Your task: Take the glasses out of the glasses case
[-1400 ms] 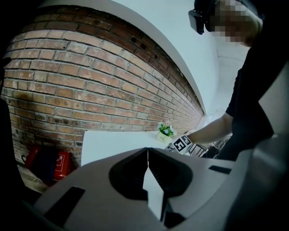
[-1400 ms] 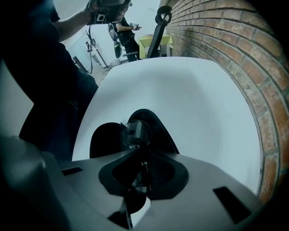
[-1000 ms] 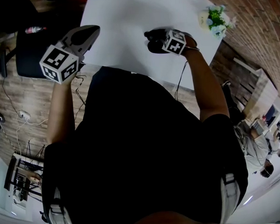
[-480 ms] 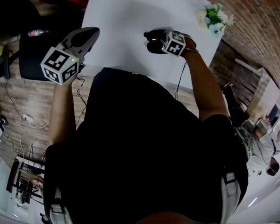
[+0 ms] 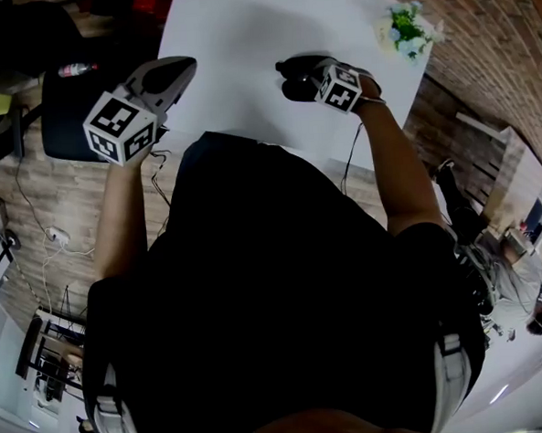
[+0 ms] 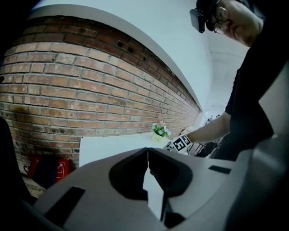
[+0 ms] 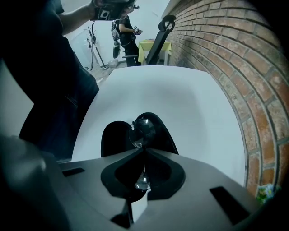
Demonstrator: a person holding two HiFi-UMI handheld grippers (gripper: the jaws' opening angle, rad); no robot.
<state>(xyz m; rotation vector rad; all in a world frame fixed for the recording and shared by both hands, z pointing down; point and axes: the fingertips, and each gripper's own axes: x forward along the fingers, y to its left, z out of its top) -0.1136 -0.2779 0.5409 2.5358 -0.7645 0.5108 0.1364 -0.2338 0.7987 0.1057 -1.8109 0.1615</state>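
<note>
The right gripper (image 7: 144, 151) is clamping its jaws on the glasses (image 7: 142, 131), holding them just above the open glasses case (image 7: 112, 135) lying on the white table (image 7: 153, 85). Whether the frame is touching the case's shell is hard to judge; probably not. The lifting-out step is under way. The left gripper (image 6: 147, 152) is hovering well apart from the case, jaws pressed together on nothing. Next, I'd judge, the glasses are needing a clean rise clear of the case.
</note>
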